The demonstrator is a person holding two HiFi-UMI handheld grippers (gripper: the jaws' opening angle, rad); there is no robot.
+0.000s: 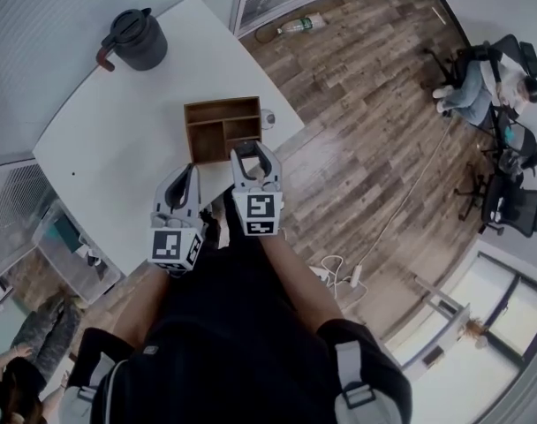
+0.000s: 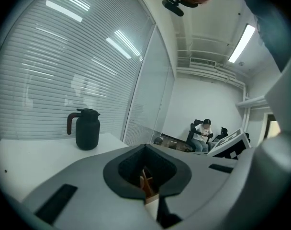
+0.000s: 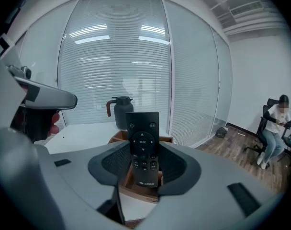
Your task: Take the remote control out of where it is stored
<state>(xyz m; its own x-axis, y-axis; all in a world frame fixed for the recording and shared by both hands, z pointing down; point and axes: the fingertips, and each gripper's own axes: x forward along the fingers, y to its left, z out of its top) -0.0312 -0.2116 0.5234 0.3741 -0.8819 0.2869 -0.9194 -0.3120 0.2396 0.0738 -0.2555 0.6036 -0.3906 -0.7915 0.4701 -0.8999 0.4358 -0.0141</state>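
A black remote control [image 3: 144, 147] stands upright between the jaws of my right gripper [image 3: 139, 194], which is shut on its sides. Its lower end sits at the front compartment of a wooden organizer box [image 3: 136, 188]. In the head view the right gripper [image 1: 253, 160] hangs over the front edge of the box [image 1: 217, 113], near the corner of the white table [image 1: 118, 140]. My left gripper [image 1: 185, 184] hovers beside it to the left, jaws together and empty. In its own view, the left gripper [image 2: 148, 198] shows only a sliver of the box through the slit between its jaws.
A dark jug [image 1: 134, 41] with a brown handle stands at the table's far side. A small round white object [image 1: 268, 117] lies by the box at the table's edge. On the wooden floor are a bottle [image 1: 302, 25] and cables [image 1: 339, 272]. A person [image 1: 480, 78] sits far right.
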